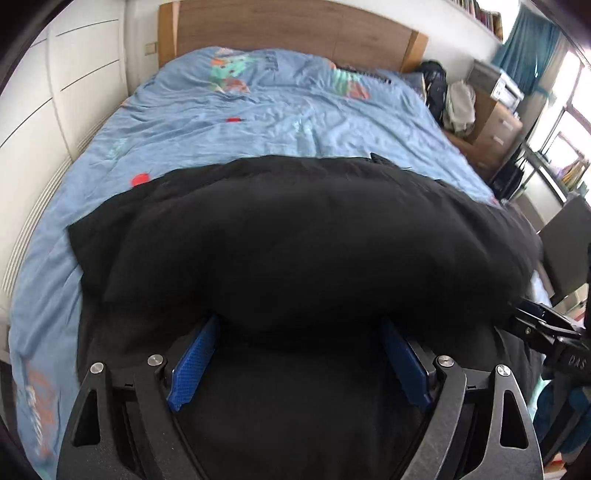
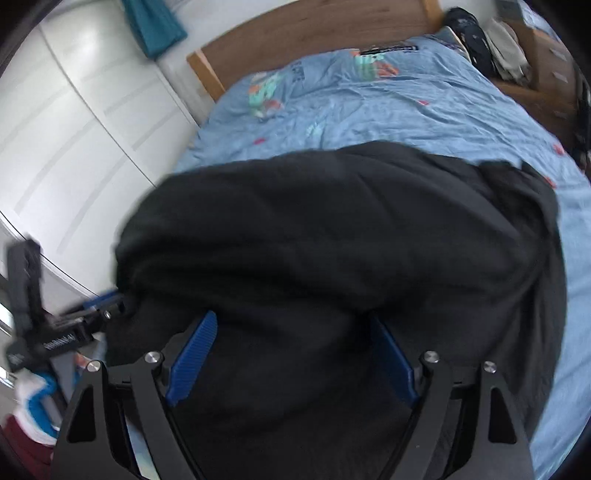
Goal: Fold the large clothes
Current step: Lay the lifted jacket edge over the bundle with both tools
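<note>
A large black garment (image 1: 295, 240) lies in a thick rolled fold across the near part of the bed; in the right wrist view the garment (image 2: 332, 229) is blurred. My left gripper (image 1: 299, 321) stands wide, and its blue pads (image 1: 192, 365) flank the bulge of cloth that hides its tips. My right gripper (image 2: 291, 315) is also spread wide, with its blue pads (image 2: 192, 358) on either side of the fold. Each tool shows at the edge of the other's view: the right one (image 1: 546, 332), the left one (image 2: 66, 328). Neither pair of pads visibly pinches the cloth.
The bed has a crumpled light blue cover (image 1: 258, 110) and a wooden headboard (image 1: 288, 29). White wardrobe doors (image 1: 55, 92) run along the left. A wooden nightstand (image 1: 495, 125) with piled clothes and a dark bag (image 1: 436, 85) stands at the right, by a window.
</note>
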A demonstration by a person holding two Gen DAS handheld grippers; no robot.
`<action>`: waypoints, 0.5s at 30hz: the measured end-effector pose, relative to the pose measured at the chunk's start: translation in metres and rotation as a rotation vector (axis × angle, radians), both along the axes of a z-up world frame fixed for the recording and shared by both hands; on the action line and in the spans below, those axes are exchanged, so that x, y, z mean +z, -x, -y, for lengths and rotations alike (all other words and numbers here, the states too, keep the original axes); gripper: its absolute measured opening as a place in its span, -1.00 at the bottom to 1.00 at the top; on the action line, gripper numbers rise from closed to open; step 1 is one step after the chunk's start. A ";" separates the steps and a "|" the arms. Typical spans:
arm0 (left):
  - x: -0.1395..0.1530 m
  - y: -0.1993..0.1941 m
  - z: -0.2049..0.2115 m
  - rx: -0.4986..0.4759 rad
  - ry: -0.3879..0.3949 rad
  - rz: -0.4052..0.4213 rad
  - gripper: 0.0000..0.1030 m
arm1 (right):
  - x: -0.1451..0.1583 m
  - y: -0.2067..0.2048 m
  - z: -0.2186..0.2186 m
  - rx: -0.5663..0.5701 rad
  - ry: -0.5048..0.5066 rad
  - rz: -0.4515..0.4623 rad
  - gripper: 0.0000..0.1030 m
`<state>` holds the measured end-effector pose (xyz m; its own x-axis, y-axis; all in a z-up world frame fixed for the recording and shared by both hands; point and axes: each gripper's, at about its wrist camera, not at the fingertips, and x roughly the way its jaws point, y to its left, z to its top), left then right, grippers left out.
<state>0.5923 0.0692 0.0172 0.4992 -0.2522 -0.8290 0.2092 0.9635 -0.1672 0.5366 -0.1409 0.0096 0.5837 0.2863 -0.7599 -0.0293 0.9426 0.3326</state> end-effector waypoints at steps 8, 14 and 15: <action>-0.031 -0.094 0.020 0.028 -0.070 -0.080 0.84 | -0.027 -0.090 0.006 -0.039 0.060 -0.059 0.64; -0.065 -0.133 0.027 0.052 -0.104 -0.155 0.99 | -0.048 -0.144 0.010 -0.059 0.113 -0.136 0.65; -0.074 -0.135 0.028 0.059 -0.097 -0.161 0.99 | -0.053 -0.148 0.011 -0.063 0.119 -0.144 0.69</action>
